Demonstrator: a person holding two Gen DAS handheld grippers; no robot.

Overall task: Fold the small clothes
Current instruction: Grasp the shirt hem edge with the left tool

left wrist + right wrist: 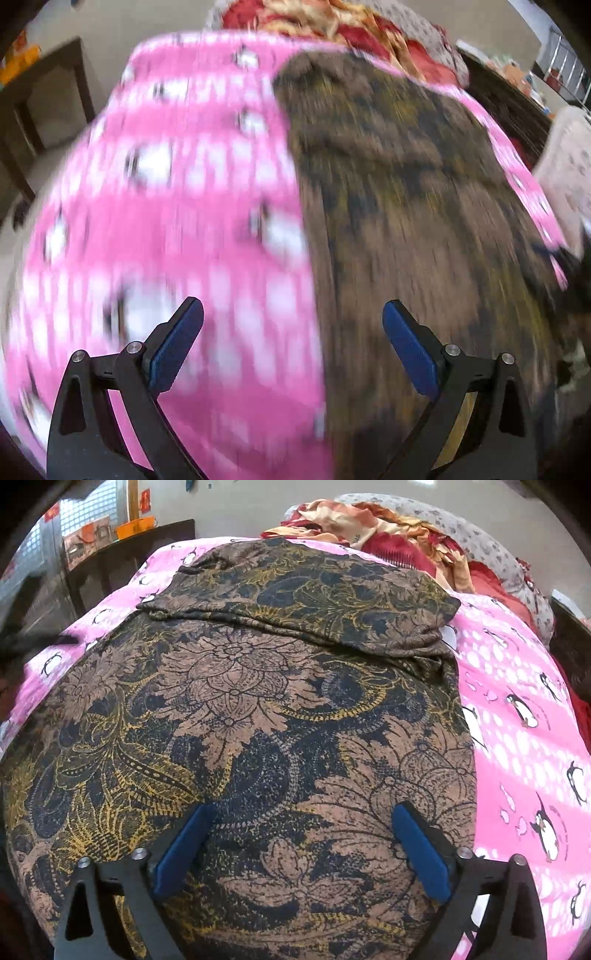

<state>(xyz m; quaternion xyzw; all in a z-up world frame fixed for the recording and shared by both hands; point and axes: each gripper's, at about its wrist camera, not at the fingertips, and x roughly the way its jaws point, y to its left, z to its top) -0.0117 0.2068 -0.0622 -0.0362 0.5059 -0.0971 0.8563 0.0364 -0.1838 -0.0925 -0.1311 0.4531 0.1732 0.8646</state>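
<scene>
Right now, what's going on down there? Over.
Left tongs open, empty. Right tongs open, empty above brown patterned garment. Garment partly folded on pink penguin sheet. Nothing in the way.

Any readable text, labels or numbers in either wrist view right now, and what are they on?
No text can be read.
Red signs on the far window: marks too small to read.
Orange box on the dark table: print too small.
Pink penguin sheet and brown floral garment: patterns only.
Left wrist view: blurred throughout.
</scene>
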